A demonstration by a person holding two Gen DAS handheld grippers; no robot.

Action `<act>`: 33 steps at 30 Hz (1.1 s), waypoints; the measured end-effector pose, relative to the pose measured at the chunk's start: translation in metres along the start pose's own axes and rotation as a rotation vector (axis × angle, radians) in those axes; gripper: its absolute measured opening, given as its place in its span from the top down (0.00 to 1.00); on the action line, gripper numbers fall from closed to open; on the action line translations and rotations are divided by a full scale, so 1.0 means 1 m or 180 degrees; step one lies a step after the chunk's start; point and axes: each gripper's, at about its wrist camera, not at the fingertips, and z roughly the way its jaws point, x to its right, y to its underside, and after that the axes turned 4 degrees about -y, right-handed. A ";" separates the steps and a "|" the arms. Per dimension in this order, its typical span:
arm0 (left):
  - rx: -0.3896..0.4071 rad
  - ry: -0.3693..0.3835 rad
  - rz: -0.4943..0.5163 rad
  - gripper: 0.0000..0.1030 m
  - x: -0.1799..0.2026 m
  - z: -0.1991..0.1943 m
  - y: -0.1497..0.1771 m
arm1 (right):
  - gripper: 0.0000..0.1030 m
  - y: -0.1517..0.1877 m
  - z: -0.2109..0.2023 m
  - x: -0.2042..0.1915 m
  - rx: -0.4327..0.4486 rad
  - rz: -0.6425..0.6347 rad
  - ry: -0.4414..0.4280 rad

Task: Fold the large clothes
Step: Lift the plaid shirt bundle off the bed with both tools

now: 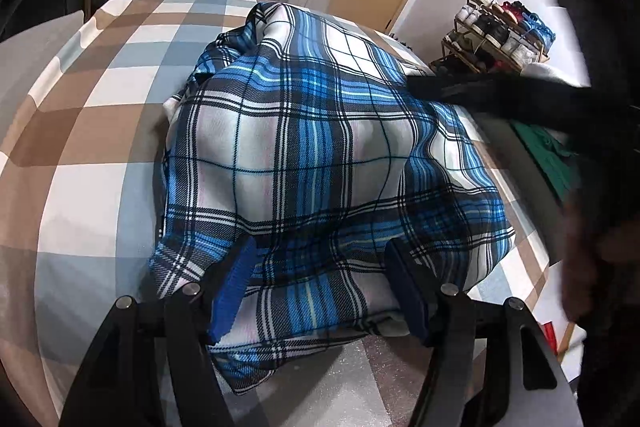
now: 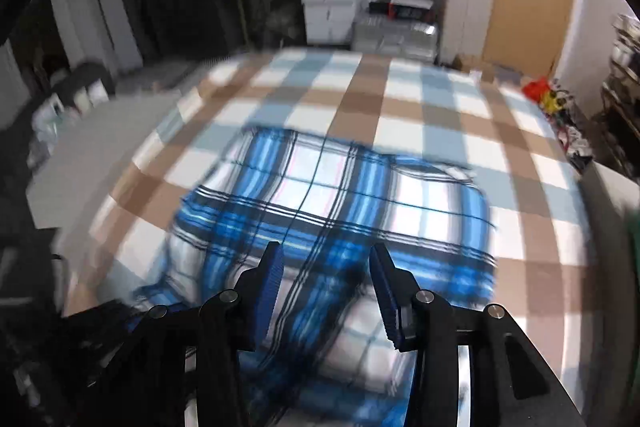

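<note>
The blue plaid garment (image 1: 320, 155) lay bunched on the checked bedspread (image 1: 100, 99), just ahead of and beneath both sets of fingers. The left gripper (image 1: 320, 267) and right gripper (image 2: 326, 267) stood released, straddling cloth without pinching, probably poised to gather an edge.

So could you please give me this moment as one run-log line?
shirt: bunched on bed | left gripper: open over hem | right gripper: open above shirt
</note>
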 end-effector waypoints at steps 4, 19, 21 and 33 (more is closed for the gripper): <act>-0.0023 0.0110 -0.0010 0.41 -0.005 0.000 -0.002 | 0.58 -0.009 0.051 0.009 -0.0334 0.0031 -0.0021; -0.0030 0.0146 -0.0014 0.41 -0.004 0.001 -0.002 | 0.67 -0.031 0.067 0.013 -0.0397 0.0063 0.0189; -0.0049 0.0219 -0.0113 0.41 -0.010 0.000 -0.005 | 0.66 -0.024 0.044 0.016 -0.0339 0.0128 -0.0013; -0.0252 -0.0052 -0.0550 0.05 -0.054 -0.026 -0.055 | 0.03 0.071 -0.044 0.139 0.0336 0.1395 -0.0851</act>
